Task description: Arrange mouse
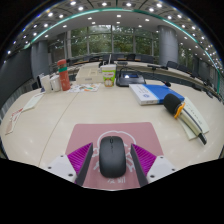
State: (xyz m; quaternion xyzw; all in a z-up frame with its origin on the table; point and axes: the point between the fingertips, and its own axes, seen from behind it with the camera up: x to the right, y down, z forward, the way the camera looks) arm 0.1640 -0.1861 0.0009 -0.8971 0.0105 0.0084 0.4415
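A black computer mouse (pixel 112 155) lies on a pink mouse mat (pixel 112 131) on the pale table. My gripper (pixel 113 152) is low over the mat, with the mouse standing between its two fingers. The magenta pads (pixel 82 157) flank the mouse's sides with a narrow gap at each side. The mouse rests on the mat by itself. Its near end is hidden below the fingers.
A stack of books and blue folders (pixel 172 102) lies to the right beyond the mat. A black bag (pixel 130 77) and boxes (pixel 55 80) stand at the table's far side. A sheet of paper (pixel 30 101) lies at the left. Office windows are behind.
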